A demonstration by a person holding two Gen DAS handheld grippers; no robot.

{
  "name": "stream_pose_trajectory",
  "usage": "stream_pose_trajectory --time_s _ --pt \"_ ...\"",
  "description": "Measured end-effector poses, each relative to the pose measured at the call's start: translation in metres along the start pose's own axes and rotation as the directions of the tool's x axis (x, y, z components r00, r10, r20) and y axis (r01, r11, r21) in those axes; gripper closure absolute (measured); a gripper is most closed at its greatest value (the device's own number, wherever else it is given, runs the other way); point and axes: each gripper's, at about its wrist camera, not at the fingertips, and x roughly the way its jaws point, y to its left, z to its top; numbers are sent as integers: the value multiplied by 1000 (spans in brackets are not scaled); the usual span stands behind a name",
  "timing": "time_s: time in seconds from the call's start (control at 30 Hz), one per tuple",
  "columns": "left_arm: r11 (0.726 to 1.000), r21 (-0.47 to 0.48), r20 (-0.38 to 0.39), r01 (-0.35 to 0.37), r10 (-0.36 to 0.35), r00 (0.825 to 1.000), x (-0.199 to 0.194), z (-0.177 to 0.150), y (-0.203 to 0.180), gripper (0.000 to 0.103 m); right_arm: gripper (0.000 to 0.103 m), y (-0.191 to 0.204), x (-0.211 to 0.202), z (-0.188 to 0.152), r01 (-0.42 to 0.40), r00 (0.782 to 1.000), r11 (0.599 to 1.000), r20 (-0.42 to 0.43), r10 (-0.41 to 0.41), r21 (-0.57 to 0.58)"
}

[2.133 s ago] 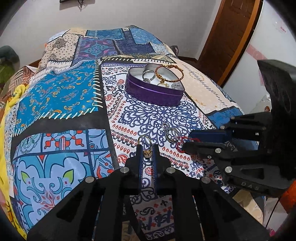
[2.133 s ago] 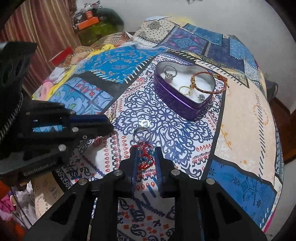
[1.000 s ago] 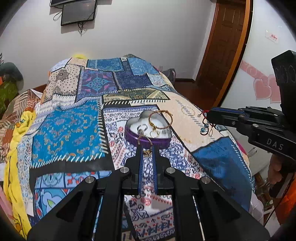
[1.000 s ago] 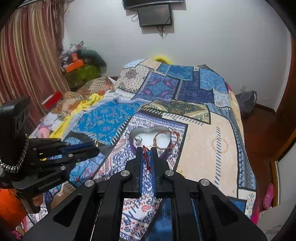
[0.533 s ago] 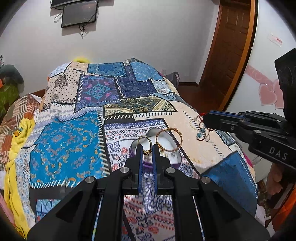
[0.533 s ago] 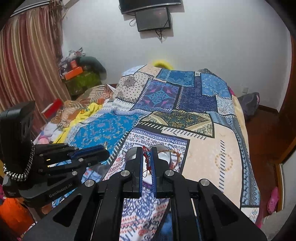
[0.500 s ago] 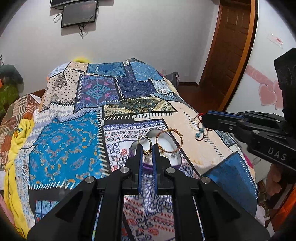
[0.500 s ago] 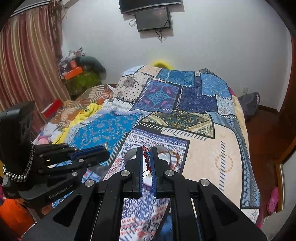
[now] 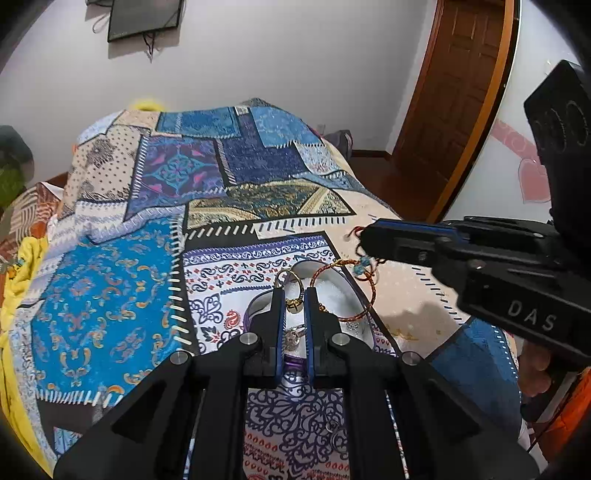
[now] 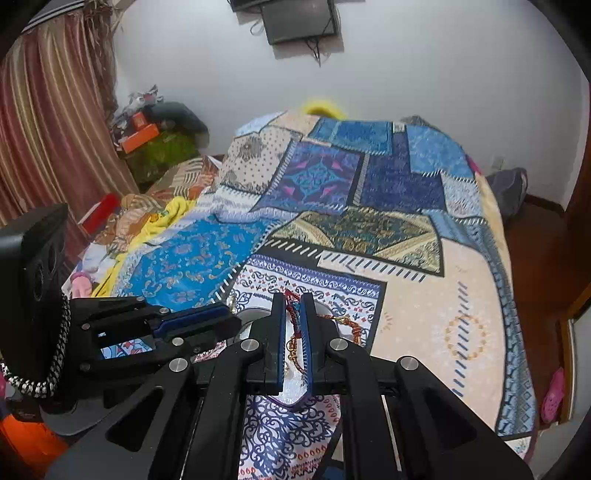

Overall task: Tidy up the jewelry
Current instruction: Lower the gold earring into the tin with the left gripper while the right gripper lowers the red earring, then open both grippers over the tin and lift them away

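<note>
A purple heart-shaped tin [image 9: 334, 291] with a white lining lies on the patchwork bedspread [image 9: 110, 288]. It holds a gold and red bangle [image 9: 371, 291] and small rings. My left gripper [image 9: 294, 306] is shut on a gold ring with a charm [image 9: 290, 282], held over the tin. My right gripper [image 10: 293, 310] is shut on a red cord bracelet with a blue bead [image 10: 294, 314], also above the tin [image 10: 295, 391]. The right gripper shows in the left wrist view [image 9: 369, 240], with the red cord [image 9: 364, 264] hanging over the tin's right edge.
Two silver rings [image 9: 338, 437] lie on the bedspread in front of the tin. A wooden door [image 9: 454, 92] stands at the right. Clutter and a striped curtain [image 10: 55, 129] fill the left side of the room. A TV [image 10: 299, 18] hangs on the wall.
Both grippers have risen from the bedspread with their pieces and moved forward. They now hang over the tin, closer to each other than half a second ago.
</note>
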Motion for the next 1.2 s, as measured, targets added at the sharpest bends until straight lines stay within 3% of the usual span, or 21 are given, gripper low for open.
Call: stream_pose_trajectory --time_s 0.4,0.87,0.93,1.1,1.2 --pt "1000 23 -39 1 0 999 23 1 -2 95 96 -14 33 -4 -36 994 999 -97 39 30" --pt "999 41 -26 -11 12 1000 8 0 -5 95 95 -14 33 -5 7 992 1000 -126 -9 -21" --pt "999 41 -18 -16 17 1000 2 1 -4 95 92 -14 29 -5 10 992 1000 -126 -13 -22" --pt "999 31 3 -23 23 1000 -18 1 -3 95 67 -7 19 -4 36 994 998 -103 -41 -44" --pt "999 32 13 -33 33 999 -28 -1 -3 95 65 -2 8 -4 55 995 997 -77 -59 -61"
